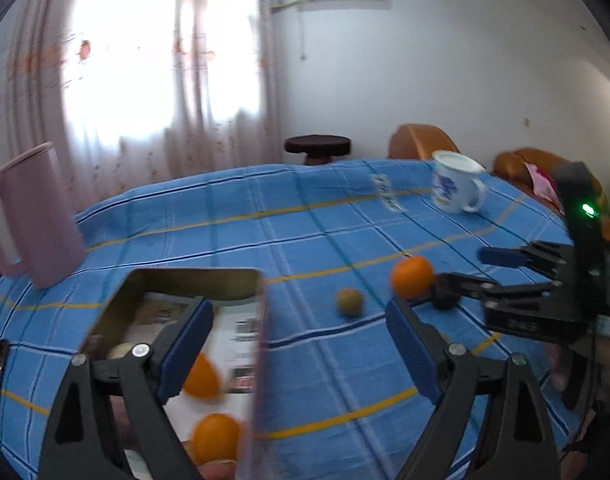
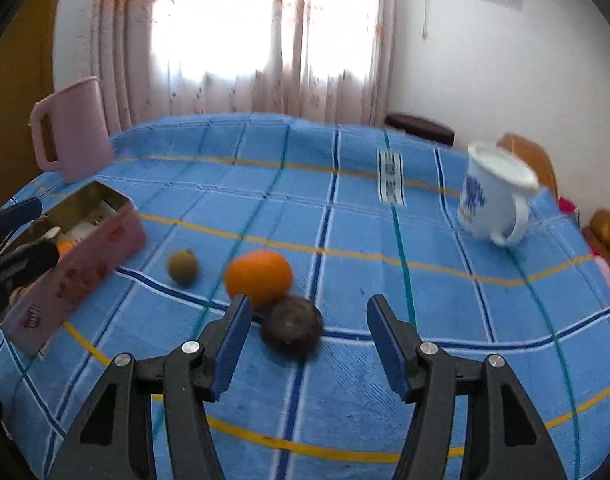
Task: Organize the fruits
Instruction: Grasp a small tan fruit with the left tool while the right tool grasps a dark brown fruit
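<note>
An orange (image 2: 259, 276), a dark round fruit (image 2: 292, 326) and a small brownish-green fruit (image 2: 182, 266) lie on the blue checked tablecloth. My right gripper (image 2: 309, 308) is open and low over the cloth. The dark fruit sits between its fingers, close to the left one, and no pad presses it. My left gripper (image 1: 299, 316) is open and empty, with one finger over the tin box (image 1: 193, 274), which holds two oranges (image 1: 216, 438). The left wrist view also shows the loose orange (image 1: 412, 282), the small fruit (image 1: 349, 301) and the right gripper (image 1: 463, 270).
A pink pitcher (image 2: 71, 128) stands at the back left of the table. A white mug (image 2: 493, 196) stands at the back right. The box's pink side (image 2: 77, 272) lies left of the fruits. A dark stool (image 1: 317, 146) and brown seats stand beyond the table's far edge.
</note>
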{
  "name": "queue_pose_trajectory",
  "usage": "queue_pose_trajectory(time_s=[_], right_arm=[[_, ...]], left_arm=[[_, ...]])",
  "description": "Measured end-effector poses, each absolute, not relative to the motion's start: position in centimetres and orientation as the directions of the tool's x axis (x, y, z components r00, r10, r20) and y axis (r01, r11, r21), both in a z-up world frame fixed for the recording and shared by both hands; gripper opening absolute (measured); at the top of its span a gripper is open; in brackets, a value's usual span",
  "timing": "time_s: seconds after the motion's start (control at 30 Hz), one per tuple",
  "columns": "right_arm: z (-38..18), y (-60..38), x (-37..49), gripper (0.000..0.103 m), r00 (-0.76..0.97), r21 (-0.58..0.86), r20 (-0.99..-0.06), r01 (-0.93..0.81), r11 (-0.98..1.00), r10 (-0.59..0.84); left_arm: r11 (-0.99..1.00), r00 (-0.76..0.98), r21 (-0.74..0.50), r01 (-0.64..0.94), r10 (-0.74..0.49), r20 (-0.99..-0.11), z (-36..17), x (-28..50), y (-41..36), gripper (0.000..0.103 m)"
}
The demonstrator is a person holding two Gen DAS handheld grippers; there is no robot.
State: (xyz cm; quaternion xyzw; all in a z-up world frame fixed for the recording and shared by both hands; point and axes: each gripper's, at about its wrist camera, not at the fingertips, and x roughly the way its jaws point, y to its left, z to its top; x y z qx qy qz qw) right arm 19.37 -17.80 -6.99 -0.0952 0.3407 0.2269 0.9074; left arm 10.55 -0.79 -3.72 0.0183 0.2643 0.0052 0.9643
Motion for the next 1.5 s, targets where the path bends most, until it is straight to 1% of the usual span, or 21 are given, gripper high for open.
queue_pose_trajectory(time_s=[0.1,0.23,0.27,0.3,0.33,0.47,0.63,0.77,0.9,0.97,1.03,1.1,1.17,1.2,1.23,1.27,1.5], right_arm=[[-7.4,-17.6,19.9,0.061,0.638,-0.013,-0.684,-0.495,0.869,0.353],[-8.7,-16.3,21.0,0.061,0.575,-0.006,-0.745,-0.514,0.857,0.34],[-8.7,-16.3,21.2,0.059,0.57,-0.003,-0.748,-0.514,0.858,0.339],[-8.8,-16.3,21.2,0.055,0.563,0.005,-0.75,-0.519,0.854,0.347],[-8.8,-16.3,21.2,0.041,0.556,0.012,-0.752,-0.526,0.85,0.355],[-8.7,-16.5,21.2,0.041,0.556,0.019,-0.748,-0.527,0.85,0.361],[-8.0,-18.6,20.4,0.041,0.596,0.046,-0.715,-0.484,0.874,0.367],[-7.6,-20.1,19.9,0.041,0.622,0.059,-0.695,-0.452,0.89,0.362],[-7.3,-21.3,19.8,0.041,0.637,0.091,-0.677,-0.423,0.901,0.368],[-7.2,-21.7,19.7,0.041,0.64,0.105,-0.671,-0.417,0.903,0.374],[-7.1,-21.7,19.7,0.041,0.644,0.104,-0.667,-0.418,0.903,0.375],[-7.0,-21.5,19.5,0.041,0.65,0.091,-0.665,-0.419,0.903,0.368],[-7.0,-21.4,19.4,0.041,0.652,0.084,-0.663,-0.422,0.903,0.366],[-7.0,-21.4,19.4,0.041,0.653,0.083,-0.664,-0.421,0.903,0.366],[-7.0,-21.5,19.4,0.041,0.652,0.087,-0.663,-0.421,0.903,0.368],[-7.0,-21.5,19.5,0.041,0.651,0.091,-0.663,-0.42,0.903,0.37],[-6.7,-21.8,19.1,0.041,0.668,0.096,-0.64,-0.422,0.901,0.381]], left_arm=[[0.999,0.848,0.048,0.016,0.012,-0.53,-4.3,11.4,-2.1,0.091],[0.999,0.825,0.036,0.038,-0.011,-0.566,-5.4,12.3,-3.2,0.091],[0.998,0.82,0.04,0.042,-0.012,-0.572,-5.5,12.3,-3.5,0.091],[0.998,0.823,0.044,0.047,-0.013,-0.568,-5.4,12.2,-3.7,0.091],[0.998,0.828,0.043,0.049,-0.017,-0.561,-5.3,12.1,-3.9,0.091],[0.996,0.817,0.039,0.076,-0.04,-0.576,-5.4,12.3,-4.6,0.092],[0.994,0.808,0.035,0.102,-0.062,-0.586,-5.5,12.6,-5.3,0.092],[0.99,0.781,0.025,0.138,-0.093,-0.618,-5.8,13.4,-6.3,0.092],[0.984,0.742,0.005,0.177,-0.13,-0.657,-6.5,14.6,-7.3,0.09],[0.979,0.714,0.013,0.203,-0.139,-0.686,-6.9,15.2,-8.1,0.084],[0.975,0.692,0.008,0.221,-0.151,-0.706,-7.2,15.6,-8.6,0.082],[0.974,0.676,0.011,0.228,-0.151,-0.721,-7.5,15.9,-8.8,0.071],[0.969,0.646,0.002,0.245,-0.162,-0.746,-8.0,16.3,-9.0,0.051],[0.968,0.626,-0.012,0.251,-0.172,-0.76,-8.3,16.6,-9.0,0.046],[0.967,0.613,-0.027,0.255,-0.183,-0.768,-8.4,16.8,-8.9,0.033],[0.966,0.607,-0.038,0.256,-0.191,-0.771,-8.5,16.8,-8.8,0.03],[0.969,0.645,-0.07,0.237,-0.21,-0.735,-7.7,16.1,-7.8,0.029]])
